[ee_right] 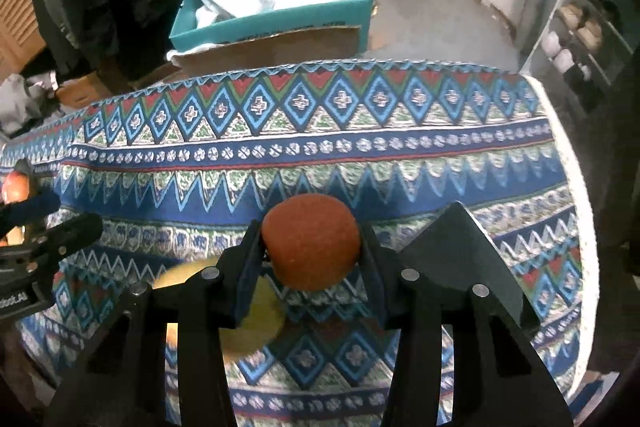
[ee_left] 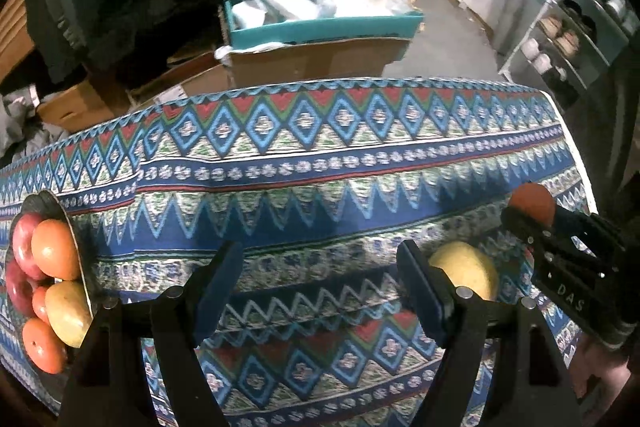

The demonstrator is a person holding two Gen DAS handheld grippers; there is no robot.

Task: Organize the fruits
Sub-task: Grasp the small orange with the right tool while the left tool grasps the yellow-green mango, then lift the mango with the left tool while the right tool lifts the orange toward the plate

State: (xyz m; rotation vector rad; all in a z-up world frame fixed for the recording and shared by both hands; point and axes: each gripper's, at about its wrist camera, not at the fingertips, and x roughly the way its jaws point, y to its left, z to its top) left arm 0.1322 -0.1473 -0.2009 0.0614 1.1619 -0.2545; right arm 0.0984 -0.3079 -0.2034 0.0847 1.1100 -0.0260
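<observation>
My right gripper (ee_right: 312,247) is shut on an orange-red fruit (ee_right: 311,242) and holds it above the patterned tablecloth; it also shows at the right of the left wrist view (ee_left: 531,202). My left gripper (ee_left: 320,279) is open and empty over the cloth. A yellow fruit (ee_left: 466,273) lies on the cloth just right of the left gripper's right finger, and shows under the right gripper (ee_right: 256,319). A dark plate (ee_left: 78,255) at the left edge holds several fruits: red apples, oranges (ee_left: 54,249) and a yellow one.
The table with the patterned cloth (ee_left: 320,163) ends at the far and right edges. Behind it stand cardboard boxes and a teal box (ee_left: 320,27) of bags. A shelf rack (ee_left: 568,39) stands at the right.
</observation>
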